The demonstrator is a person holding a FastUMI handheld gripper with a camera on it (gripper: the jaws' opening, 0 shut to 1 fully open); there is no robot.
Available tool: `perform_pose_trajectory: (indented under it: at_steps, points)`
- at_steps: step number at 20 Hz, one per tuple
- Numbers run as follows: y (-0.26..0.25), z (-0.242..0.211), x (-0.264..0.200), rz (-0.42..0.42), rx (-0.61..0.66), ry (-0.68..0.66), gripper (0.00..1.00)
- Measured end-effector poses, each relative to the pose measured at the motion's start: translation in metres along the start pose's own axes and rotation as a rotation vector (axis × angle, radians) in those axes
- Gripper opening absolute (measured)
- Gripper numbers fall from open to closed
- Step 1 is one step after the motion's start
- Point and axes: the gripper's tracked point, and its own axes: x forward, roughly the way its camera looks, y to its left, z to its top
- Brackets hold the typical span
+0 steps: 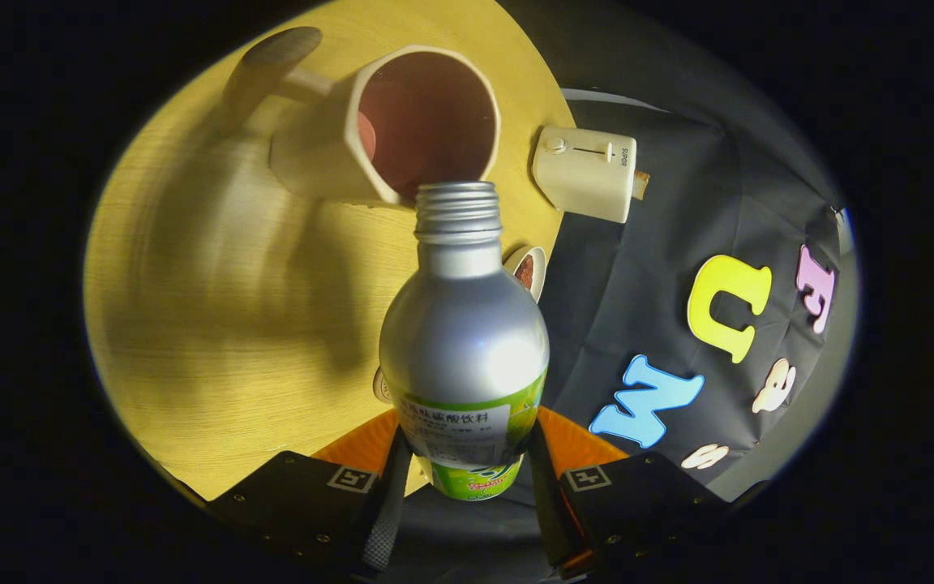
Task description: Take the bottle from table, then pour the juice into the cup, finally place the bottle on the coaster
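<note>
Silver bottle (pixel 464 341) clamped between both fingers (pixel 390 495)

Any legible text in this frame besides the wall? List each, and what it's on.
bottle label, bottle clamped between the hand-held gripper fingers: printed lines, too small and warped to read reliably.
white box beside the cup: one short mark, too small and blurred to read.
cup: none.

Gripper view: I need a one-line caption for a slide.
Fingers clamp the uncapped bottle, its mouth tipped toward the cup on the table.
</note>
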Motion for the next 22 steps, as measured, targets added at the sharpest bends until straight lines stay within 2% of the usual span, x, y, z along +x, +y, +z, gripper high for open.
perform_pose_trajectory:
  at_steps: [7, 22]
  points:
    - [-0.009, -0.006, -0.005, -0.012, -0.059, 0.014, 0.69]
    - [-0.013, -0.006, -0.007, -0.012, -0.1, 0.015, 0.69]
